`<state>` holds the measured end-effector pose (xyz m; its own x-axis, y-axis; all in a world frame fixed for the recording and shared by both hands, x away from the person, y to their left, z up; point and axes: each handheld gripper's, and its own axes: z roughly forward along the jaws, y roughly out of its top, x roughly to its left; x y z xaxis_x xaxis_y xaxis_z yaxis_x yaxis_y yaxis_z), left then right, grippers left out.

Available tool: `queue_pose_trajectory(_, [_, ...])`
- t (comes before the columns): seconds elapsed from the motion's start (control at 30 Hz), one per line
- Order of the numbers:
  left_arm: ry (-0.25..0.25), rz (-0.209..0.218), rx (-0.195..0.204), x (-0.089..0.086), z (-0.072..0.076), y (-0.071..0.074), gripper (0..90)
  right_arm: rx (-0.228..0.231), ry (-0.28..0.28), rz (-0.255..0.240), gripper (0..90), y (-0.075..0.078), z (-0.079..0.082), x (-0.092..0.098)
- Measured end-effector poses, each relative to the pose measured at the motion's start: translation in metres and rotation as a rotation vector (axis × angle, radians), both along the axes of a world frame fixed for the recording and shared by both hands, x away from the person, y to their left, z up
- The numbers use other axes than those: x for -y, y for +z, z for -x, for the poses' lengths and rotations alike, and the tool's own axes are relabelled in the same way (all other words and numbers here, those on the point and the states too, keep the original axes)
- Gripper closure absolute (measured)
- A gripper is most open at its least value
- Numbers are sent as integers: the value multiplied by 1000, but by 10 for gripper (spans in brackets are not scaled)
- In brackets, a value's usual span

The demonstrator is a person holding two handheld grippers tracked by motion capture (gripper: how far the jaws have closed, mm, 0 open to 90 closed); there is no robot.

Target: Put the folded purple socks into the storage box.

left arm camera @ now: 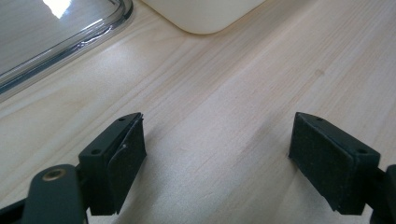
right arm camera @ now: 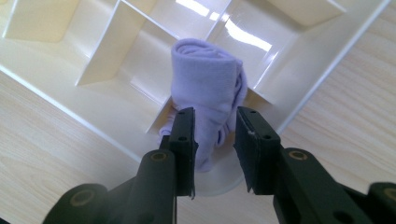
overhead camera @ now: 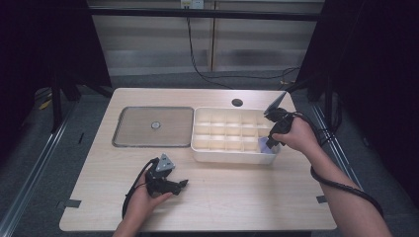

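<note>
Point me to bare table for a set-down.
Free: the table in front of the divider tray, between both hands. Crowded: right gripper over the lilac cloth in the tray's corner; clear lid beside it.

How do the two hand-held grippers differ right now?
The left hand-held gripper has its jaws spread wide with nothing between them; the right hand-held gripper has its jaws narrow around a rolled lilac cloth. The left one lies low over bare table; the right one is at the corner of the cream divided tray. Both have black padded jaws.
</note>
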<state>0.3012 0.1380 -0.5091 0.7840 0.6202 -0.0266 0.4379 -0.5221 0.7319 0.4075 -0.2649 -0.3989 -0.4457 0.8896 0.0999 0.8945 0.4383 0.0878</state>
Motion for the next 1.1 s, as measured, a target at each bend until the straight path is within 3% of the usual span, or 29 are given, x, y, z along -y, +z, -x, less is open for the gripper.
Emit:
queue_pose_trajectory(0.4, [-2, -4, 4, 0, 0, 0, 179, 15, -9, -18, 740, 18, -7, -1])
queue_pose_trajectory(0.53, [-2, -4, 4, 0, 0, 0, 179, 26, -7, -16, 816, 21, -8, -2])
queue_pose_trajectory(0.7, [-2, -4, 4, 0, 0, 0, 179, 15, -6, -16, 900, 20, -10, -3])
queue_pose_trajectory(1.1, [-2, -4, 4, 0, 0, 0, 179, 14, -15, -11, 900, 9, -15, -5])
